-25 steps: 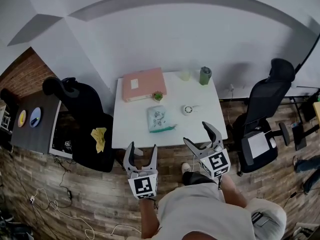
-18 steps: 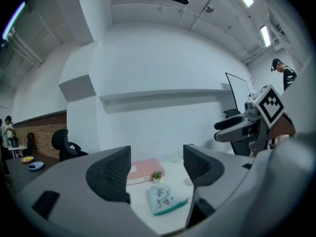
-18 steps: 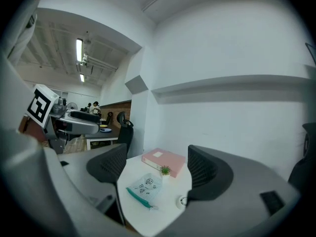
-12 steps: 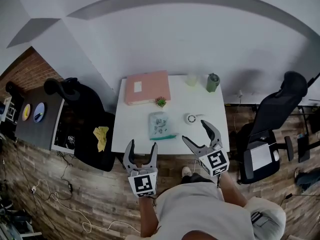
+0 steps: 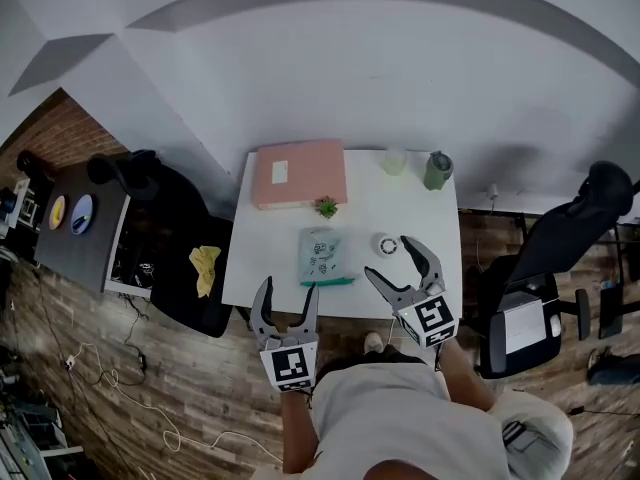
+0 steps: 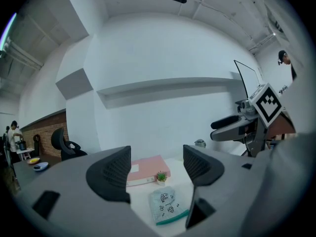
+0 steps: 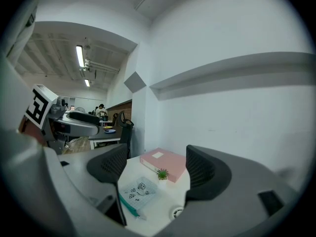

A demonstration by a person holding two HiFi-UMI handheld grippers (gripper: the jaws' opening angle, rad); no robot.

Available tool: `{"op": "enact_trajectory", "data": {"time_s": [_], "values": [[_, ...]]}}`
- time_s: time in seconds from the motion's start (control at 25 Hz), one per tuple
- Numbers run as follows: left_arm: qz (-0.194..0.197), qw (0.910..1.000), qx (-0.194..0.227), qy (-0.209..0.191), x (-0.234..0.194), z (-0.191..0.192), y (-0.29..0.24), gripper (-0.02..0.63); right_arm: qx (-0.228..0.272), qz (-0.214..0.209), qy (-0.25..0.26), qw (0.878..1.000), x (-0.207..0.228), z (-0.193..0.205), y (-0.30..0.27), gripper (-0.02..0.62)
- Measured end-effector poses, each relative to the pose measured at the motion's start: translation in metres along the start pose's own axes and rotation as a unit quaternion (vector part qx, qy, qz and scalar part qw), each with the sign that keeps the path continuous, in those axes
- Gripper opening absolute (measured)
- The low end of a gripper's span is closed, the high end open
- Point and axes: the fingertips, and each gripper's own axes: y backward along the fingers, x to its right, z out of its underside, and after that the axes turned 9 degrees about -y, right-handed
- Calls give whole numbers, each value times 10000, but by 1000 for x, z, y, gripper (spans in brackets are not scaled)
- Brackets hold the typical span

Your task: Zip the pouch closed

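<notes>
Poised before mint printed fabric pouch [image 5: 322,255], left gripper [image 5: 288,288] and right gripper [image 5: 388,258] splayed wide, empty; zip-pull pinch likely next

Pouch [image 5: 322,254]: pale mint fabric with small dark prints and a teal zip [image 5: 327,281] running along its near edge. It lies flat, close to the front edge of the white worktop [image 5: 275,248]. Whether the zip is open or closed cannot be told.

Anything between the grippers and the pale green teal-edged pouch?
Nothing visible. The left gripper and right gripper, both open, hover at the white table's near edge; only bare tabletop fronts the pale green pouch.
</notes>
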Motion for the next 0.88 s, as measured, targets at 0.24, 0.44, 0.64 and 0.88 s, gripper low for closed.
{"op": "enact_trajectory", "data": {"time_s": [0.24,0.44,0.64,0.88], "values": [[147,9997,-203,-2,-6,18,-27,327,-241,-28,-20,9997,10,12,-30,370],[411,9988,-273,50,-8,42,-53,311,-498,104,26,9987,19,28,-50,345],[730,9966,-366,132,-14,71,-82,302,-917,181,125,9955,27,53,-74,323],[1198,9903,-620,340,-8,116,-101,285,-1536,114,243,9878,22,96,-92,279]]}}
